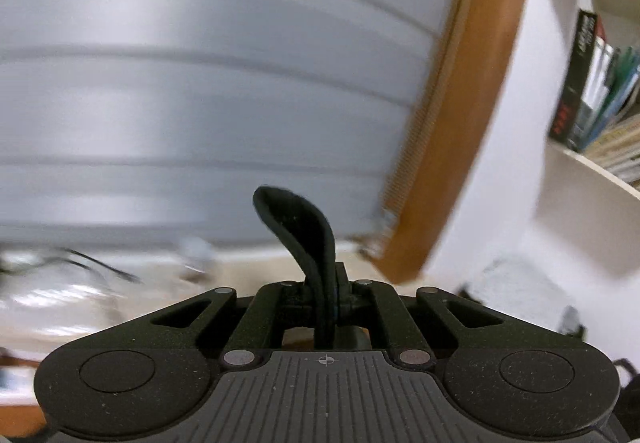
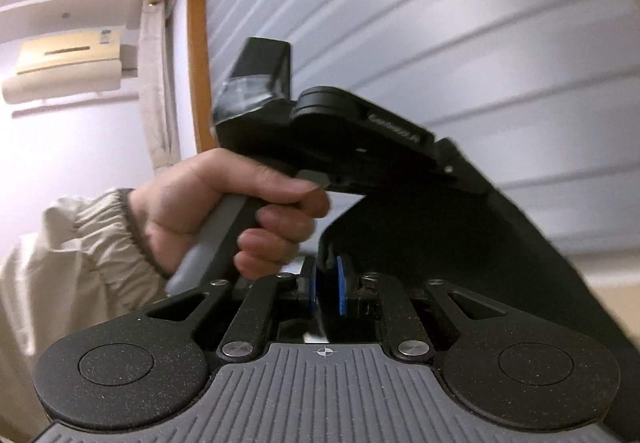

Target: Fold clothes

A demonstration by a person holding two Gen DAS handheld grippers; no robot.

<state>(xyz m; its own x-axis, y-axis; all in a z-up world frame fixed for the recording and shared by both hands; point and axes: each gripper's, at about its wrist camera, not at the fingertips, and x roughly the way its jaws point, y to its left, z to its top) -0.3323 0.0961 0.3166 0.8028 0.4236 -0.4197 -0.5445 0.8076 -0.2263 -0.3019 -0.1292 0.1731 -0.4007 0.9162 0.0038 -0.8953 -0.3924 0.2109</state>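
Note:
Both grippers are raised and point at a grey slatted shutter. In the left wrist view my left gripper (image 1: 326, 283) is shut on a fold of black cloth (image 1: 302, 223) that sticks up from between its jaws. In the right wrist view my right gripper (image 2: 328, 283) is shut on the same black cloth (image 2: 500, 267), which spreads up and to the right as a dark sheet. The person's left hand (image 2: 240, 203) holds the left gripper's handle just above and left of my right gripper.
A grey shutter (image 1: 200, 83) in an orange wooden frame (image 1: 460, 123) fills the background. A bookshelf (image 1: 592, 91) stands at the right. An air conditioner (image 2: 64, 63) hangs on the wall at the left. A pale surface (image 1: 60, 295) lies below, blurred.

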